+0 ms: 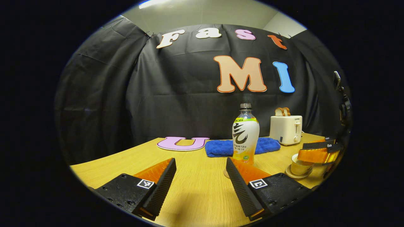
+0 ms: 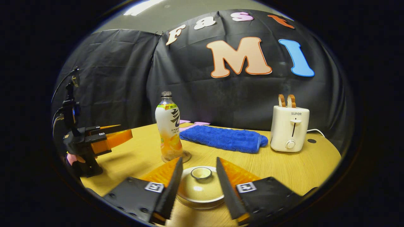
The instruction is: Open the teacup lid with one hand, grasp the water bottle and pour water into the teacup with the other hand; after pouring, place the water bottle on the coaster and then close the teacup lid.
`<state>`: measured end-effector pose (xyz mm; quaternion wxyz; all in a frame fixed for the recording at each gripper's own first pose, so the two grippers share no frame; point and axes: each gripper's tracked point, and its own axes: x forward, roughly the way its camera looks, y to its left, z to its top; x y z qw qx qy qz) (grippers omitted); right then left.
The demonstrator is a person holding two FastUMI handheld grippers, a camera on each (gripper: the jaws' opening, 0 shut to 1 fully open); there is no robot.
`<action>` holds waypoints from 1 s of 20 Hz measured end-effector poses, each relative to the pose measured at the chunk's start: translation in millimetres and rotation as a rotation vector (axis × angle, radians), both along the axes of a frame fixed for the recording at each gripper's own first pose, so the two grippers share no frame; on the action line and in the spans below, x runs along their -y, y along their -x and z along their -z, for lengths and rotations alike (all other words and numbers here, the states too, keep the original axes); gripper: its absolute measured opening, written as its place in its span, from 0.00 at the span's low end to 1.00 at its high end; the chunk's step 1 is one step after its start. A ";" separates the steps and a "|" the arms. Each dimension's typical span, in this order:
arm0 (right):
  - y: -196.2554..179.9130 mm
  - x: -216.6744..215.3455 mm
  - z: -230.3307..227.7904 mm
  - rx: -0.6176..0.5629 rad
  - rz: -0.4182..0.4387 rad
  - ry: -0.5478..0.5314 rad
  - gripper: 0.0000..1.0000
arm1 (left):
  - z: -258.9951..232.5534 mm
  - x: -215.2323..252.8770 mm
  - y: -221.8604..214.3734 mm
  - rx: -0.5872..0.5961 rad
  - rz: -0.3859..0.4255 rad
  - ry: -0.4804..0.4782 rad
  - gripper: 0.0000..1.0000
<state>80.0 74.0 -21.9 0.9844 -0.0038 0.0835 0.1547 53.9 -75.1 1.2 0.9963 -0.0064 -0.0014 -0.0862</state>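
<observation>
A plastic water bottle (image 1: pixel 245 135) (image 2: pixel 169 129) with a white and orange label stands upright on a round coaster (image 2: pixel 187 156), and no cap shows on its neck. My left gripper (image 1: pixel 200 160) (image 2: pixel 125 130) is open, a short way in front of the bottle and a little to its left, with nothing between its fingers. A cream teacup (image 1: pixel 299 167) sits on a saucer with its lid (image 2: pixel 201 186) on. My right gripper (image 2: pixel 199 159) (image 1: pixel 318 154) is open over the cup. Its fingers stand on either side of the lid knob without touching it.
A blue towel (image 2: pixel 224 138) (image 1: pixel 268 144) lies behind the bottle. To the right of it stands a white toaster (image 2: pixel 289 130) (image 1: pixel 286 129) with two slices of bread in it. The wooden table (image 1: pixel 195 189) has bare room at the front left. A hand holds my left gripper.
</observation>
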 end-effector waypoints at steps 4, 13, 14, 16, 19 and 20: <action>6.2 2.4 -9.7 0.058 0.003 -0.019 0.91 | 0.3 0.3 0.1 0.000 0.000 0.000 0.93; 33.1 24.9 -24.0 0.150 0.053 -0.035 0.98 | 0.0 -1.3 -0.6 0.000 -0.005 -0.001 0.93; 36.5 28.7 -25.4 0.151 0.061 -0.033 0.94 | -0.3 -2.0 -0.4 0.000 -0.007 -0.002 0.93; 45.1 37.5 -26.2 0.153 0.079 -0.032 0.98 | -0.4 -2.1 -0.5 0.001 -0.009 -0.002 0.93; 55.6 65.3 -26.6 0.159 0.166 -0.022 0.98 | -0.1 -2.8 0.2 0.000 -0.012 -0.002 0.93; 58.2 75.9 -27.6 0.161 0.203 -0.019 0.94 | -0.2 -3.4 0.1 0.000 -0.015 -0.002 0.93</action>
